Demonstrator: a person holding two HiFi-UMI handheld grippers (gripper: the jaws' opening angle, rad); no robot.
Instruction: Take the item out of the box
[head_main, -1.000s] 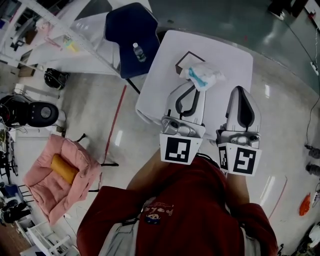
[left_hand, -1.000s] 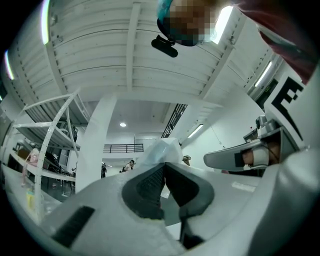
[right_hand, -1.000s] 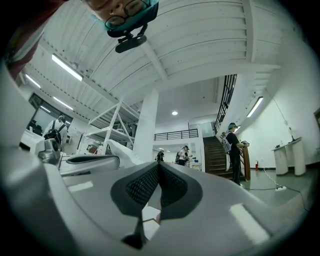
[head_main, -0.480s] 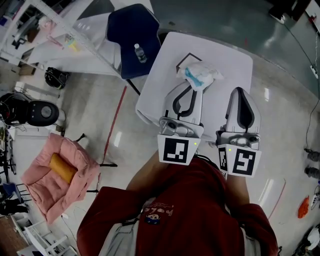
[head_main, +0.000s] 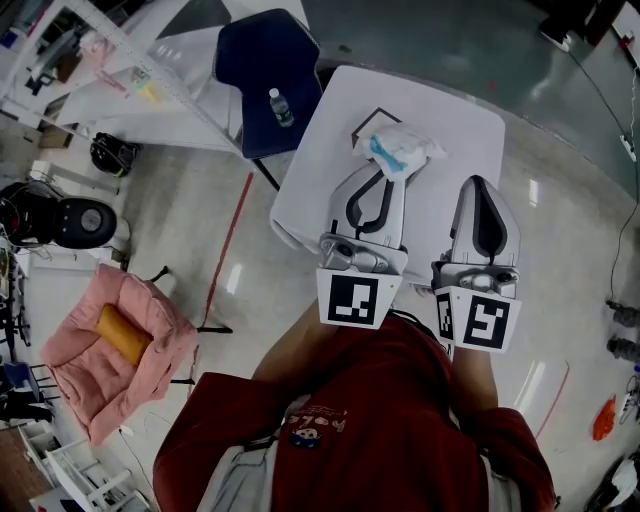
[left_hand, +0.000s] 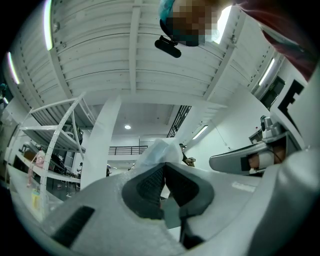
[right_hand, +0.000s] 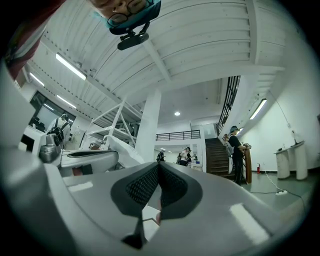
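On the far left part of the white table (head_main: 455, 120) stands a small open box (head_main: 366, 121). Just above and to its right hangs the item (head_main: 398, 147), a crumpled white plastic packet with blue print. My left gripper (head_main: 384, 166) is shut on it. In the left gripper view the packet (left_hand: 156, 151) sticks up past the closed jaws of the left gripper (left_hand: 163, 169). My right gripper (head_main: 479, 183) hovers over the table's near right part, shut and empty. In the right gripper view the right gripper (right_hand: 158, 167) has its pads together with nothing between them.
A dark blue chair (head_main: 255, 55) with a water bottle (head_main: 279, 105) on it stands left of the table. A pink cushion (head_main: 105, 375) bearing an orange roll (head_main: 122, 335) lies on the floor at the left. White shelving (head_main: 110, 60) fills the upper left.
The left gripper and the packet have shifted slightly toward the far left, over the box's right edge. The right gripper has stayed put.
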